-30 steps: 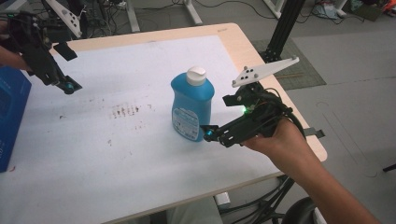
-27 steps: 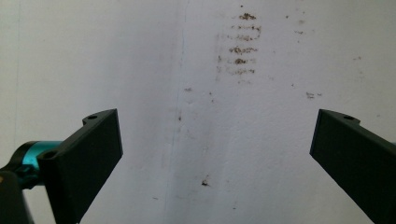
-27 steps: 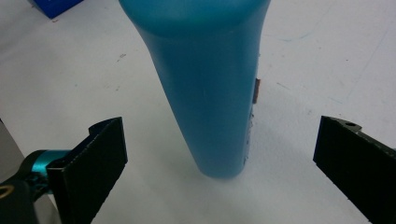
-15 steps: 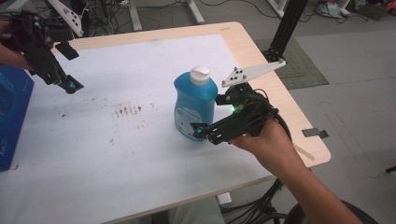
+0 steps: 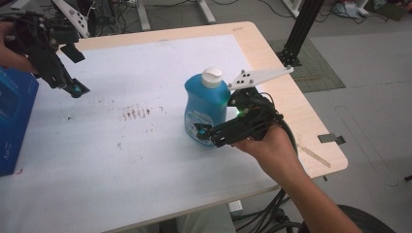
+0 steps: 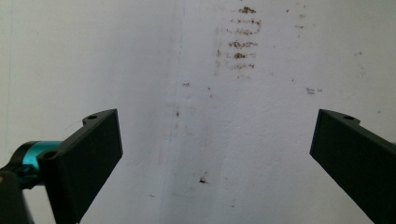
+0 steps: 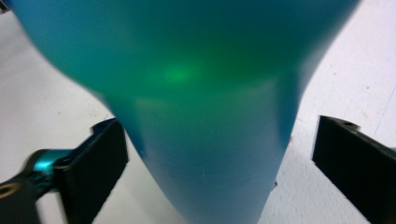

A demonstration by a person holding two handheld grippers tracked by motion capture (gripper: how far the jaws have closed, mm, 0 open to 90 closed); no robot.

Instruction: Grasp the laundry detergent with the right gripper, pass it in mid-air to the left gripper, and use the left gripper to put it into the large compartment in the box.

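Note:
A blue bottle point(image 5: 204, 104) with a white cap point(image 5: 212, 76) stands upright right of the table's middle. My right gripper point(image 5: 204, 132) reaches in low from the right, its jaws on either side of the bottle's lower part. In the right gripper view the bottle point(image 7: 201, 116) is between the jaws of the right gripper point(image 7: 219, 163). The left pad is at its edge and a gap shows before the right pad. These jaws have just been closing. My left gripper point(image 5: 73, 90) hovers open at the far left. It point(image 6: 217, 154) looks down on bare stained tabletop.
A blue box point(image 5: 12, 121) lies at the table's left edge. Brown stains point(image 5: 136, 112) mark the white table cover between the two grippers. The wooden table edge point(image 5: 296, 116) runs close behind the right hand. A black post point(image 5: 301, 29) stands off the far right corner.
My right gripper has moved left and down toward the bottle, so that its jaws now flank the base. The bottle and the left gripper have stayed put.

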